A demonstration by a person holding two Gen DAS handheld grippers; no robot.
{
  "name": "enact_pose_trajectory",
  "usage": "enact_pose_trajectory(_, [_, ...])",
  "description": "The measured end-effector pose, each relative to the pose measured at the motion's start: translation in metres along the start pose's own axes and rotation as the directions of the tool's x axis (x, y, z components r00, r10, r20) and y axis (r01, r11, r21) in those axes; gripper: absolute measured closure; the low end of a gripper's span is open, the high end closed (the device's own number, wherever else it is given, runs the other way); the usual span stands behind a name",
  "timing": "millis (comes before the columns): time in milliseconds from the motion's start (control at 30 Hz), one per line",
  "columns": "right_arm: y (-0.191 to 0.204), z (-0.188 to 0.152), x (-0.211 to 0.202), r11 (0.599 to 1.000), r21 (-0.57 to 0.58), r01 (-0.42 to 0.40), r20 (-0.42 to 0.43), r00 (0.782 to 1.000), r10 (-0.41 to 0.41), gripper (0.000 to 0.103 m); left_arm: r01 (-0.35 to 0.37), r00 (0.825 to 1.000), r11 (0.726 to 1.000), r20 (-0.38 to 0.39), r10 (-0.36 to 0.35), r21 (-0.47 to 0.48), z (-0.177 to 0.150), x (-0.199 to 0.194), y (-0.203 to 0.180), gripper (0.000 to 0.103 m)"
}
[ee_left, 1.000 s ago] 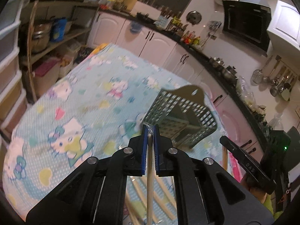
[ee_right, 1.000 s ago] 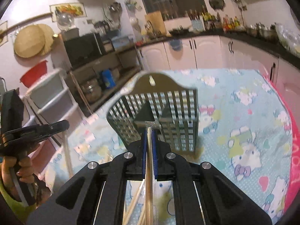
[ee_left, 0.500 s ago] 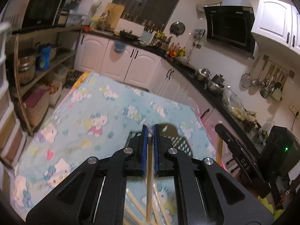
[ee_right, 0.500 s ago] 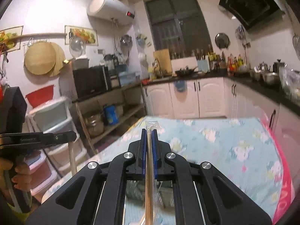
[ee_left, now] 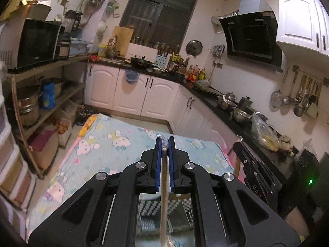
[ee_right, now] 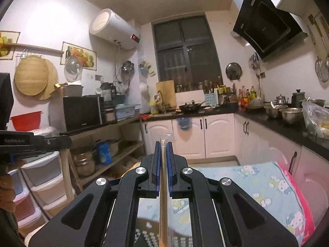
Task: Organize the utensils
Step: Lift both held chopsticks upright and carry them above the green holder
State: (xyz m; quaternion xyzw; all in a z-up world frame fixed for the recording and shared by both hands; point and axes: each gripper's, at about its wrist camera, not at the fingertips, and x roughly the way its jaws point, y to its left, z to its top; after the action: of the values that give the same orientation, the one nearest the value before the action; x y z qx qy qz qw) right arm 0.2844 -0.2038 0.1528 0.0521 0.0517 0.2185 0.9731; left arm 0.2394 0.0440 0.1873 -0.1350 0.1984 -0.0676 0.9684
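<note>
1. Left wrist view: left gripper (ee_left: pixel 164 144) is closed on a chopstick (ee_left: pixel 163 195); the right gripper (ee_right: pixel 162 144) pinches another stick (ee_right: pixel 163 195).
2. The basket (ee_left: pixel 156 207) seems directly below, half hidden.
3. Insertion step; next, lower both sticks straight into it.

dark window (ee_right: pixel 186 51) | white cabinets (ee_left: pixel 131 96) | black countertop (ee_right: pixel 285 123) | dim light

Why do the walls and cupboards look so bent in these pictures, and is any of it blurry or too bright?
Left wrist view: the fisheye lens bows the cabinets and range hood; corners go black; light is dim and pinkish. Right wrist view: same curving; the wall by the water heater glares white; the wrapped chopstick close to the lens looks soft.
</note>
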Motion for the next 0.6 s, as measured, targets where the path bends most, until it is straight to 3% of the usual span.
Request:
enact_pose_trajectory(367, [-0.005, 0.0, 0.04, 0.998, 0.028, 0.05, 0.025, 0.998, -0.051, 0.097, -0.057, 0.996, 0.998, 0.064, 0.056, 0.026, 0.001, 0.035, 0.007, 0.101])
enact_pose_trajectory(600, [-0.009, -0.014, 0.056, 0.986, 0.032, 0.164, 0.022, 0.986, -0.165, 0.097, -0.061, 0.994, 0.996, 0.098, 0.055, 0.059, -0.012, 0.045, 0.005, 0.101])
